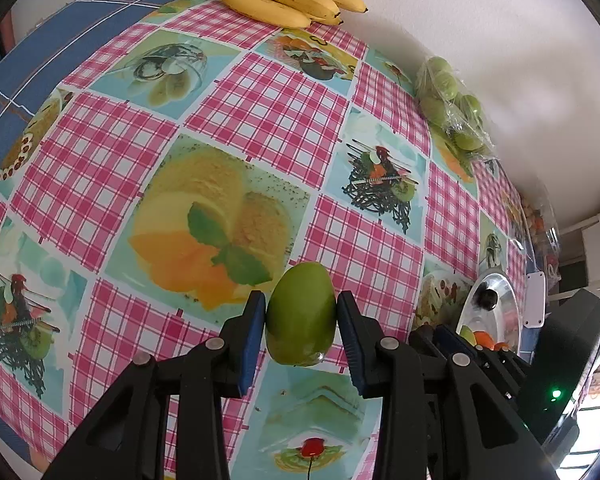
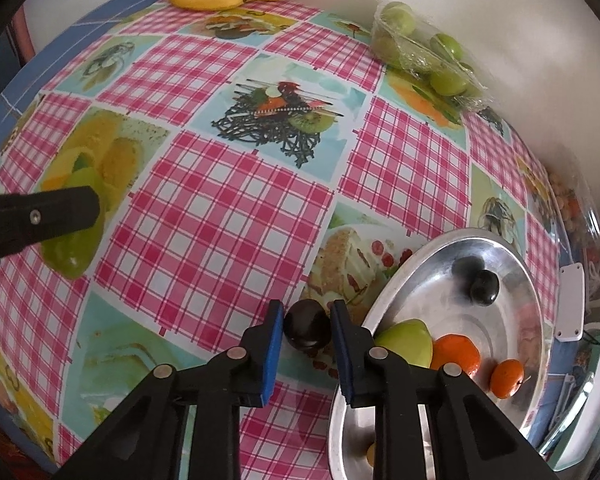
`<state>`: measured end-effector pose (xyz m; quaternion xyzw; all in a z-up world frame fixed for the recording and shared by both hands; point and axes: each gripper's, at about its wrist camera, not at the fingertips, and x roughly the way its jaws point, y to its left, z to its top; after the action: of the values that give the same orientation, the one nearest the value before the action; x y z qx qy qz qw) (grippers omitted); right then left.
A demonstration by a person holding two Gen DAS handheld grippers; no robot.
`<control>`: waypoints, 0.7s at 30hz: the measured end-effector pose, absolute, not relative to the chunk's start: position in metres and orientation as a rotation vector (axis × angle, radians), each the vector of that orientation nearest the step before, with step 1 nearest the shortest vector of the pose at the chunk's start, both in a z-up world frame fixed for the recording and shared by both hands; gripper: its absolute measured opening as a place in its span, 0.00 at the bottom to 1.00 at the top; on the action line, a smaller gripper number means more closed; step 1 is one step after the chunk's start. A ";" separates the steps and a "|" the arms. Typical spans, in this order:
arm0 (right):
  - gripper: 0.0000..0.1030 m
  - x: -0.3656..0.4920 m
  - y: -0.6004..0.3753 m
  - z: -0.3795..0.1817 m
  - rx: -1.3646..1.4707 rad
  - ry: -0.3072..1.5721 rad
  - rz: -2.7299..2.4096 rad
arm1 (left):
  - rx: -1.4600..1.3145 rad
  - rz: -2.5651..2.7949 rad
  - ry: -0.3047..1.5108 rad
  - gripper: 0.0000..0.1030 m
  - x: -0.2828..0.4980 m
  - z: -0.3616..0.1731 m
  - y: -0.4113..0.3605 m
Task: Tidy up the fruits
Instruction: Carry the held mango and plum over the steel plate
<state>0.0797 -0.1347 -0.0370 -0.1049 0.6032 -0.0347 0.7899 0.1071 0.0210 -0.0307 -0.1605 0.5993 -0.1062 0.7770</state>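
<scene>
The left hand-held gripper squeezes a green mango; the right hand-held gripper pinches a dark plum. Round fruit might slip and roll off the bench.

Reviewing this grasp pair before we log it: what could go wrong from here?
1. The left gripper pinches the smooth green mango only at its sides, so it may slip or rotate.
2. The right gripper holds the small dark round plum beside the silver metal tray's rim; a finger could clip it.
3. The tray's green apple and orange tangerines crowd the near side.
</scene>
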 end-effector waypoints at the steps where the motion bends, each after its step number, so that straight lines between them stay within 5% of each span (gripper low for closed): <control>1: 0.25 0.080 -0.136 -0.035 -0.217 1.296 -0.075 | -0.345 -0.229 1.296 0.37 0.107 -0.031 0.021; 21: 0.25 0.062 -0.147 0.033 0.048 1.094 0.018 | -0.299 -0.251 1.210 0.37 0.103 -0.001 0.013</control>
<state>0.0625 -0.1471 0.0328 0.0227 0.5201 0.0086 0.8538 0.1034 0.0134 -0.0010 -0.1395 0.5651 -0.1173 0.8046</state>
